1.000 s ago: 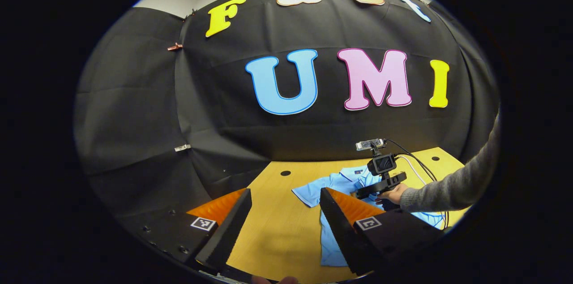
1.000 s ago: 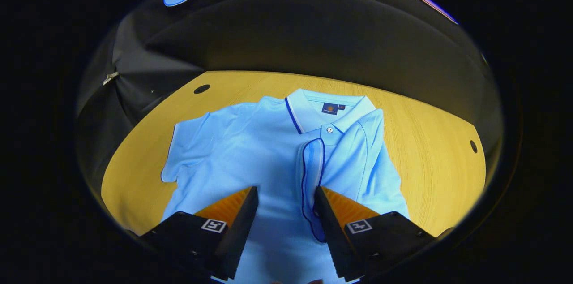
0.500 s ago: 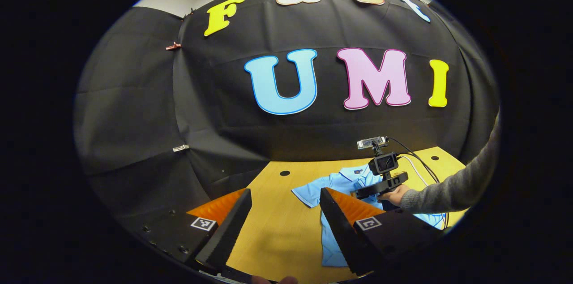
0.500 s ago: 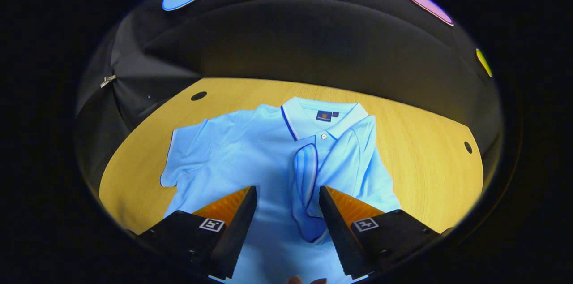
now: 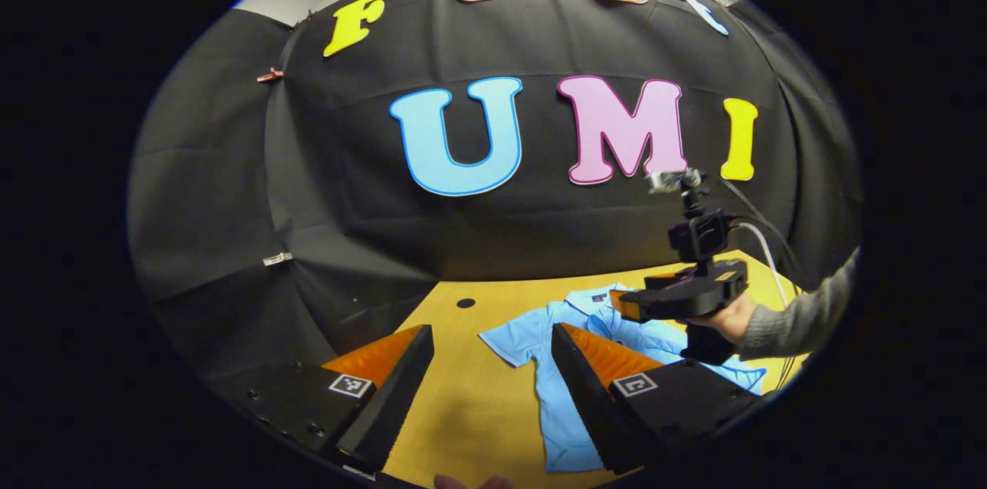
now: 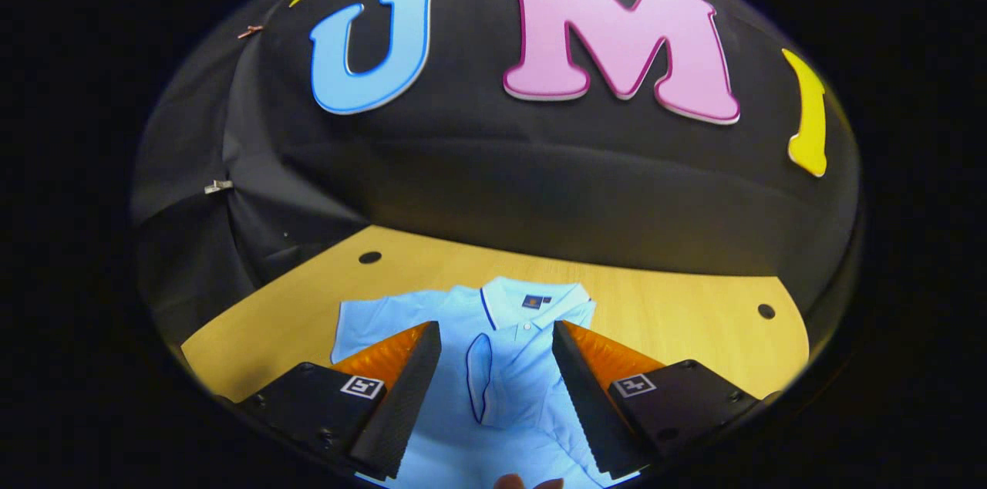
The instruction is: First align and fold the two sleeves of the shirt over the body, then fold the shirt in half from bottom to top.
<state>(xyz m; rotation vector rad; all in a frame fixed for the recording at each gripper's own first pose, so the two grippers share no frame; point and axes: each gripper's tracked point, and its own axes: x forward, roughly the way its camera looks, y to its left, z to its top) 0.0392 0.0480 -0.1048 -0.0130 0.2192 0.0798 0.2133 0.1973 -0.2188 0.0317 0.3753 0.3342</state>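
Note:
A light blue polo shirt (image 6: pixel 509 389) lies collar-up on the wooden table (image 6: pixel 678 319). In the right gripper view its right sleeve (image 6: pixel 480 377) is folded over the body and its left sleeve (image 6: pixel 370 319) still spreads out flat. My right gripper (image 6: pixel 493 389) hangs open well above the shirt, with nothing between its fingers. In the left gripper view the shirt (image 5: pixel 555 335) lies ahead to the right. My left gripper (image 5: pixel 490 389) stands open over bare table near the spread sleeve (image 5: pixel 513 338). The right gripper (image 5: pixel 682 300) floats above the shirt in a hand (image 5: pixel 732 315).
The black cloth wall (image 5: pixel 493 227) closes the table's far side. Round holes (image 6: pixel 370 257) (image 6: pixel 765 311) mark the tabletop near its far corners. Cables (image 5: pixel 771 242) trail from the right gripper. Bare wood lies to the left and right of the shirt.
The right gripper has let the folded sleeve lie and risen up and back from the shirt, tilting toward the wall. The left gripper has turned slightly right; the sleeve stays folded.

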